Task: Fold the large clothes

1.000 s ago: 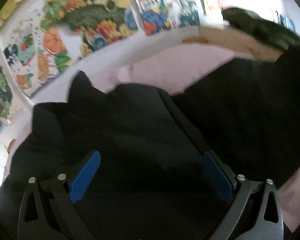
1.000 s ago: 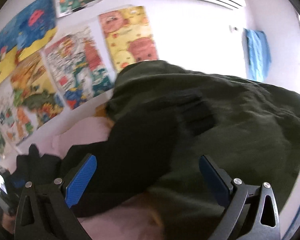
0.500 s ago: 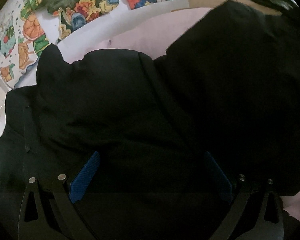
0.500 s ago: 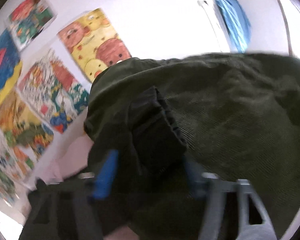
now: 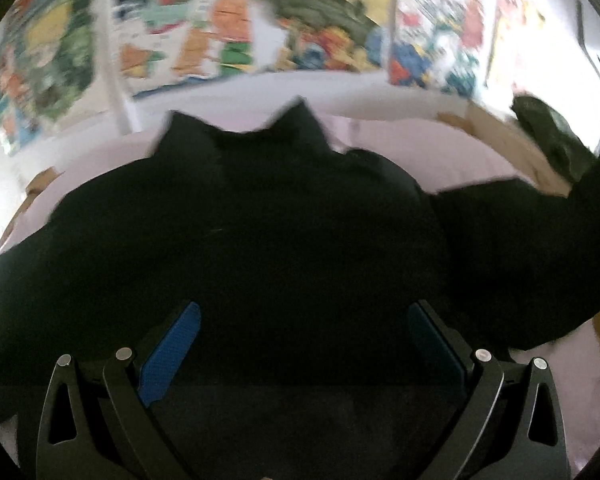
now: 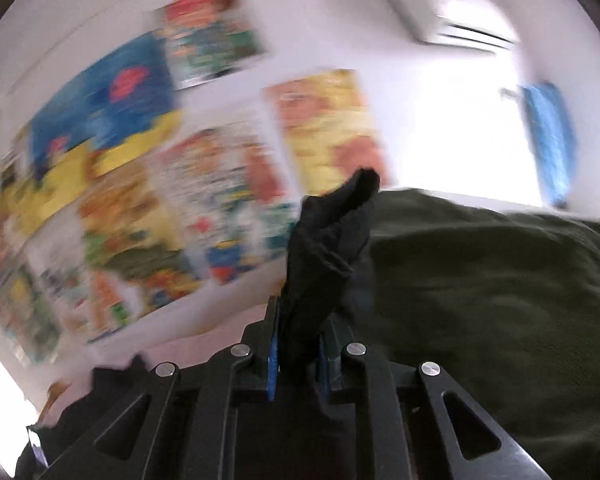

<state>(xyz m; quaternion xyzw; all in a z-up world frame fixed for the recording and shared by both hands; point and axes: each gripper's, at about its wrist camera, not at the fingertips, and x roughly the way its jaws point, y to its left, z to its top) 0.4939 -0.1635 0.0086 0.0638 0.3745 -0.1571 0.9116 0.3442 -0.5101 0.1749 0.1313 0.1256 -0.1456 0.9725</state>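
Black garment [image 5: 260, 240] now spreads wider over the pink bed [image 5: 440, 148] than a second ago, its sleeve drawn out to the right. Right tool [image 6: 296, 344], spread then, is closing its blue pads on a bunched black fold [image 6: 324, 248]. Left tool [image 5: 300, 344] stays spread above the cloth. Dark green bedding [image 6: 480, 280] lies beside; blurred colourful posters [image 6: 220, 184] cover the white wall

Each gripper [image 5: 300, 344] was black, with blue ribbed pads [image 5: 170, 354]. Silver screws [image 6: 355, 348] dotted the right gripper [image 6: 296, 354] around six o'clock.
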